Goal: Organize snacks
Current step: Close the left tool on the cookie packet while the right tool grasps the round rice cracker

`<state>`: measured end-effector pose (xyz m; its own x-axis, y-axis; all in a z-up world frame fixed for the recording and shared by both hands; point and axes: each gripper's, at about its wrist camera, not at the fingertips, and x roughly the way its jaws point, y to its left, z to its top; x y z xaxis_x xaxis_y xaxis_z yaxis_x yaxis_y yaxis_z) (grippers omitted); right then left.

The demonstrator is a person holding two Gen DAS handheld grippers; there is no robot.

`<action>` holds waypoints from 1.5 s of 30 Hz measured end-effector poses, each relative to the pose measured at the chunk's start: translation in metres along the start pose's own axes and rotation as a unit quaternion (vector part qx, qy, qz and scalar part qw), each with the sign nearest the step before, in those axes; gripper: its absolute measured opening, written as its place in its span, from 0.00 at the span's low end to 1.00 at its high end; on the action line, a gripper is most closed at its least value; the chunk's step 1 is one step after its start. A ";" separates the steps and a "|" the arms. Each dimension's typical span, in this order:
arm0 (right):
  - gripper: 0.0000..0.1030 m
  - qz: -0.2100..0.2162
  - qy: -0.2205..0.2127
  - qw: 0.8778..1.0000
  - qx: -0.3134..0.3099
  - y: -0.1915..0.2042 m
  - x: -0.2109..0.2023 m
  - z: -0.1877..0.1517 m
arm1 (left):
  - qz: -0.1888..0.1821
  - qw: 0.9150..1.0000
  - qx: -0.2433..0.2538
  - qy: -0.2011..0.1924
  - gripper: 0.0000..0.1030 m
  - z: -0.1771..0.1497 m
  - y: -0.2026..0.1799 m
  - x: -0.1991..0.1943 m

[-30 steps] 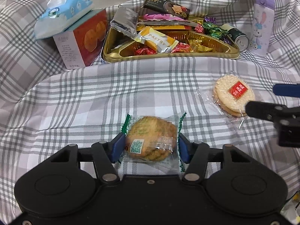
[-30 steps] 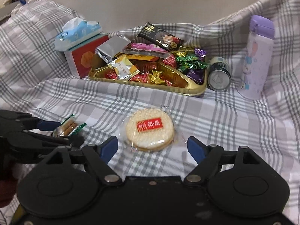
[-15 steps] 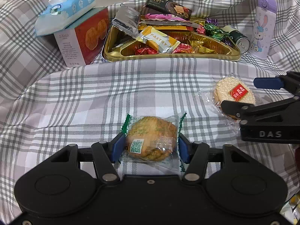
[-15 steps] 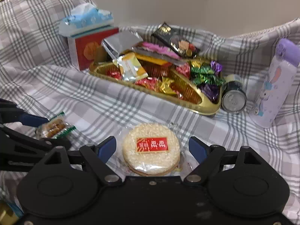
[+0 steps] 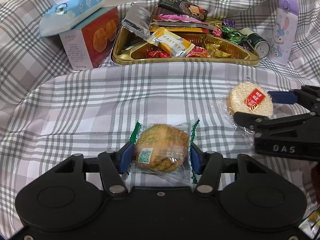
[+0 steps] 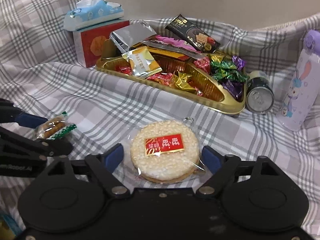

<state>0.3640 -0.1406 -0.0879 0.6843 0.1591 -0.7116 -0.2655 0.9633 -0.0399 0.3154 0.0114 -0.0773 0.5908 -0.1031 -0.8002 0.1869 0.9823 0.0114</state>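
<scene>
My left gripper closes on the cookie; my right gripper, half cut off at frame right, closes around the rice cracker, pads apart.

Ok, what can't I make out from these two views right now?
Left wrist view: near edge of the cracker, behind the closing right tongs.
Right wrist view: most of the cookie, behind the closing left tongs.
Both views: tray floor at the back, under piled packets.
Left wrist view: whether the pads press the cookie wrapper, too close to tell.

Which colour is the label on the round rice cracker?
Red with gold print on the rice cracker; the right wrist view shows it best.
</scene>
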 end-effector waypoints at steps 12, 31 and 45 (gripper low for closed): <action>0.74 -0.003 -0.012 1.000 0.013 -0.009 -0.031 -0.014 | -0.018 1.000 -0.020 0.008 0.57 -0.003 0.002 -0.008; 0.74 -0.008 -0.032 0.999 0.024 -0.014 -0.081 -0.030 | -0.006 1.000 -0.013 0.010 0.56 -0.012 -0.014 -0.039; 0.74 -0.004 -0.046 0.998 0.033 -0.013 -0.118 -0.042 | -0.019 1.000 -0.011 -0.017 0.56 -0.022 -0.015 -0.085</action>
<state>0.2578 -0.1810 -0.0328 0.7468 0.1674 -0.6436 -0.2169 0.9762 0.0023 0.2456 0.0085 -0.0228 0.6100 -0.1450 -0.7791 0.1923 0.9808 -0.0320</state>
